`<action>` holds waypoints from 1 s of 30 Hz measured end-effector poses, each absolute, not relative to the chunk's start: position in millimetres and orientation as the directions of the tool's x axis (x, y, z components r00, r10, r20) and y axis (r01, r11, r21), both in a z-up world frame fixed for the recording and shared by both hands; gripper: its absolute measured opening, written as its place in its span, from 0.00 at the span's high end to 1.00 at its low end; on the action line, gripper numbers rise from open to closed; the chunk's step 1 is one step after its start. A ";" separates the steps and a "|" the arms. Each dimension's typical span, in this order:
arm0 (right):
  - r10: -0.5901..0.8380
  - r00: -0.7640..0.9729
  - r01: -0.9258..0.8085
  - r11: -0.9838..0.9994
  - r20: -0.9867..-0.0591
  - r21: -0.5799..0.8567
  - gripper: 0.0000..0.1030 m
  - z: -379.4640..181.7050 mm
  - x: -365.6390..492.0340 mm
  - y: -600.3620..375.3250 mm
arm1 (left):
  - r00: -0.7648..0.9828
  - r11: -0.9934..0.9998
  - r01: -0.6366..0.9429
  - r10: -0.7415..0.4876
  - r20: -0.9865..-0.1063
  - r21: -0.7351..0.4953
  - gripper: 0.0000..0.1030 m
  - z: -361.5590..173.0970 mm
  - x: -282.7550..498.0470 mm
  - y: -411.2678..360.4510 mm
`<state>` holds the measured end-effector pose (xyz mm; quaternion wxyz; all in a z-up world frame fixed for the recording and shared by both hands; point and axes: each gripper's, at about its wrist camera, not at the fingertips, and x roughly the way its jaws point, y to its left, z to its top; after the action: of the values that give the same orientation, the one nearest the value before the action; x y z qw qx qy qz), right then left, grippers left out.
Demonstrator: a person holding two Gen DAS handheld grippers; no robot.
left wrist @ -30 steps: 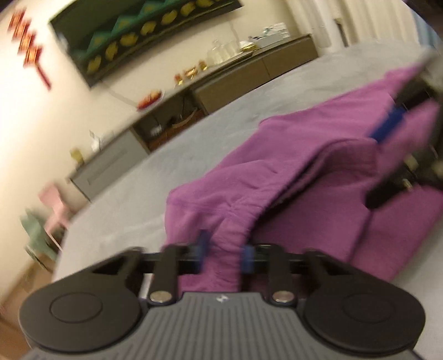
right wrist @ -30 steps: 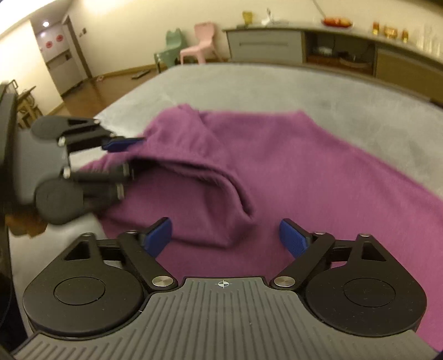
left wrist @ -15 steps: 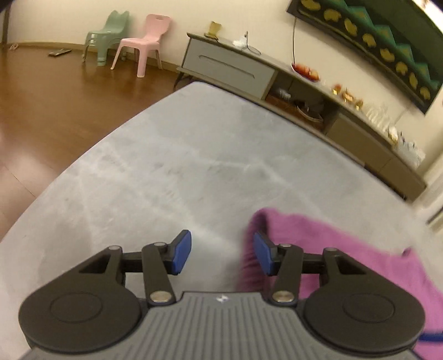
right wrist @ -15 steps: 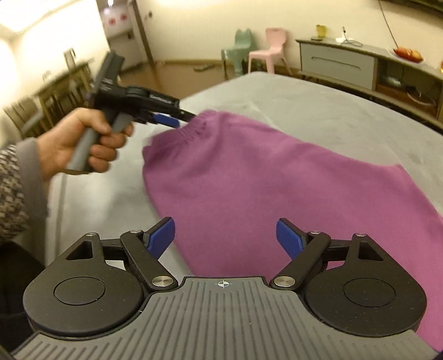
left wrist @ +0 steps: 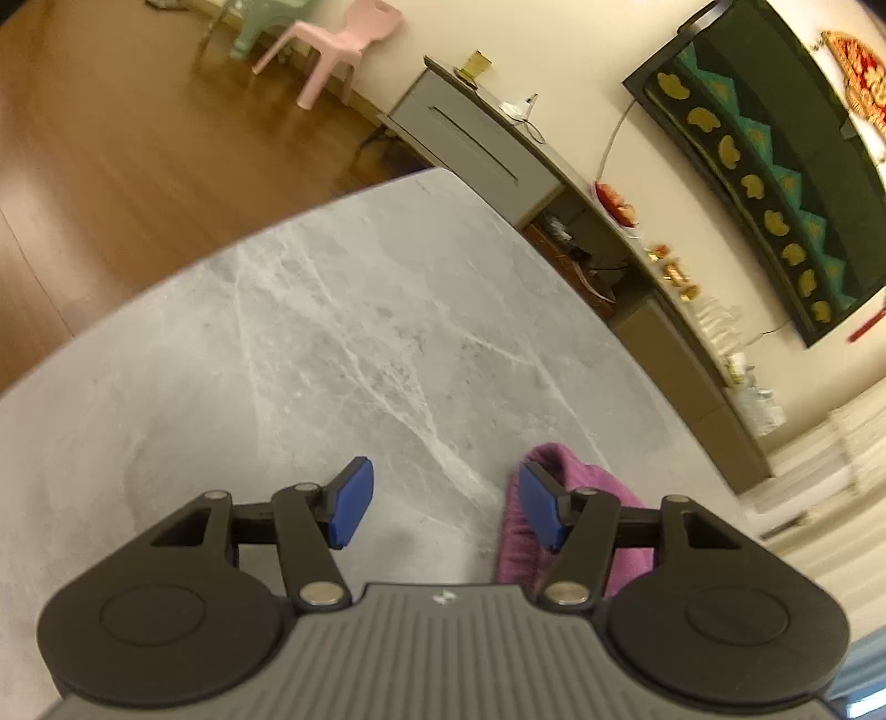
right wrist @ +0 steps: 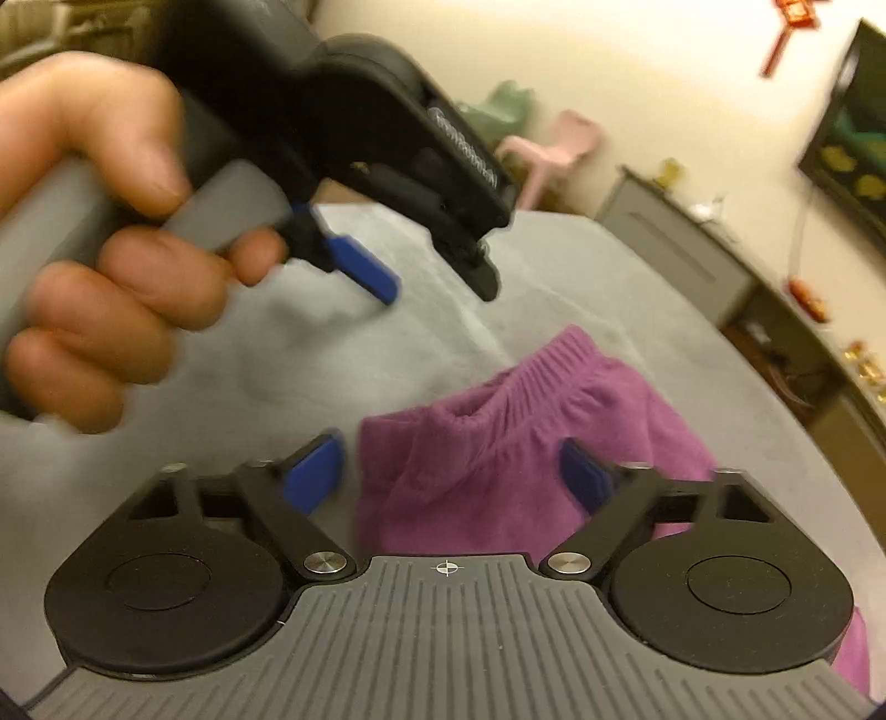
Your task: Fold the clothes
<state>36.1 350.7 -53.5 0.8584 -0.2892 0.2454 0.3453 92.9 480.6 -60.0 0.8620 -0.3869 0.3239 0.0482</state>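
Observation:
A purple knit garment lies on the grey marble-look table, its ribbed hem towards the far side. My right gripper is open and empty, low over the garment's near left corner. My left gripper is open and empty above the table; only a purple corner of the garment shows behind its right finger. In the right wrist view the left gripper, held in a hand, hovers above the table beyond the garment.
A low grey and brown sideboard with small items runs along the far wall under a dark wall hanging. A pink chair and a green chair stand on the wooden floor. The table's edge curves at the far left.
My left gripper let go of the garment, opened and lifted off to the left. The garment now lies flat. My right gripper moved to its near left corner.

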 end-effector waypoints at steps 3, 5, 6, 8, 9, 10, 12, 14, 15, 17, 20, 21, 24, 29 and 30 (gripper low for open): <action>0.444 0.673 -0.702 0.636 -0.592 -0.320 0.83 -44.1 31.4 342.5 | 0.789 0.653 -0.265 -0.276 -0.549 -0.710 0.35 -68.0 96.3 480.0; 0.455 0.704 -0.678 0.657 -0.545 -0.328 0.84 -33.3 22.3 330.3 | 0.785 0.609 -0.217 -0.355 -0.507 -0.763 0.26 -75.4 102.4 476.9; 0.462 0.712 -0.671 0.670 -0.528 -0.319 0.85 -27.3 18.2 323.3 | 0.785 0.591 -0.196 -0.383 -0.487 -0.782 0.23 -78.1 105.6 474.2; 0.472 0.723 -0.660 0.687 -0.505 -0.303 0.85 -18.4 11.3 312.5 | 0.792 0.571 -0.164 -0.410 -0.453 -0.804 0.13 -80.1 112.9 465.6; 0.478 0.720 -0.662 0.690 -0.504 -0.292 0.85 -15.9 9.0 308.3 | 0.788 0.557 -0.153 -0.429 -0.441 -0.816 0.09 -79.9 117.2 460.5; 0.484 0.717 -0.664 0.692 -0.502 -0.282 0.85 -13.5 6.8 304.4 | 0.782 0.550 -0.149 -0.443 -0.438 -0.822 0.08 -79.5 121.1 456.3; 0.499 0.702 -0.683 0.674 -0.509 -0.281 0.85 -13.0 2.1 301.5 | 0.774 0.576 -0.152 -0.436 -0.459 -0.803 0.08 -77.8 126.6 451.6; 0.499 0.697 -0.688 0.667 -0.514 -0.286 0.85 -13.1 0.5 298.2 | 0.765 0.601 -0.154 -0.429 -0.480 -0.784 0.19 -76.2 132.1 447.0; 0.522 0.664 -0.714 0.654 -0.536 -0.249 0.84 -15.2 5.4 294.9 | 0.761 0.614 -0.155 -0.425 -0.490 -0.774 0.42 -75.3 134.8 444.6; 0.565 0.594 -0.761 0.625 -0.572 -0.172 0.60 -18.7 14.6 287.2 | 0.753 0.639 -0.157 -0.416 -0.510 -0.753 0.83 -73.7 140.3 440.0; 0.618 0.534 -0.785 0.617 -0.577 -0.066 0.44 -1.4 11.3 246.1 | 0.740 0.674 -0.160 -0.402 -0.540 -0.721 0.83 -71.2 148.6 433.0; 0.612 0.553 -0.759 0.650 -0.565 -0.039 0.44 6.5 14.8 227.3 | 0.735 0.686 -0.160 -0.397 -0.549 -0.710 0.83 -70.4 151.3 430.6; 0.527 0.628 -0.624 0.781 -0.574 0.034 0.56 16.9 48.8 179.4 | 0.712 0.739 -0.130 -0.395 -0.581 -0.661 0.83 -58.7 154.4 420.0; 0.330 0.607 -0.459 0.888 -0.723 0.020 0.86 -24.8 129.9 154.1 | 0.722 0.844 -0.079 -0.318 -0.614 -0.530 0.84 -21.0 143.4 385.9; 0.332 0.600 -0.479 0.878 -0.728 0.005 0.86 -25.2 133.0 155.9 | 0.728 0.859 -0.063 -0.308 -0.612 -0.507 0.84 -12.0 139.8 377.9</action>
<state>133.0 155.9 -25.2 0.8893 -0.0957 0.3846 0.2281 139.8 377.9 -12.0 0.8936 -0.2560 0.3622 -0.0688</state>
